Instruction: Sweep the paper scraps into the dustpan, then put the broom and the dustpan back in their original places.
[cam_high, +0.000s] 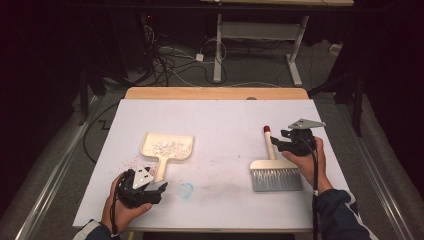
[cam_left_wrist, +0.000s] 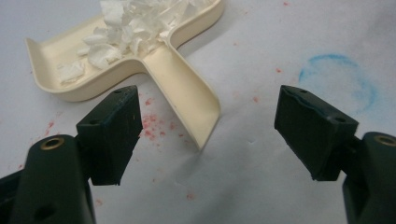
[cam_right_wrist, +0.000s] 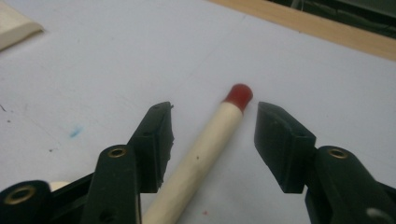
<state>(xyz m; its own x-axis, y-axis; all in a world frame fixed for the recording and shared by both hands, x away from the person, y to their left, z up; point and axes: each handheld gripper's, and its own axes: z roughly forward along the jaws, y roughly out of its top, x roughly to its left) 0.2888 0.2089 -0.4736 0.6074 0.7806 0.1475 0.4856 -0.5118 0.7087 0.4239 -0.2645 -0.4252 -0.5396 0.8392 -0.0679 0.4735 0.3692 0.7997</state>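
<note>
While right gripper (cam_right_wrist: 212, 135) jaws stand spread astride brush handle (cam_right_wrist: 201, 154), pads clear, left gripper (cam_left_wrist: 205, 135) spread near dustpan (cam_left_wrist: 140, 60) handle.

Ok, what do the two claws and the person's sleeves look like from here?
Both are black handheld units. The left claw and the right claw each carry a grey three-cornered plate on top, and a black cable trails from each back along the hand. Up close, the jaws are blocky black pads on arms with brass-coloured rivets. The sleeves are dark, with white patches near the cuffs.
</note>
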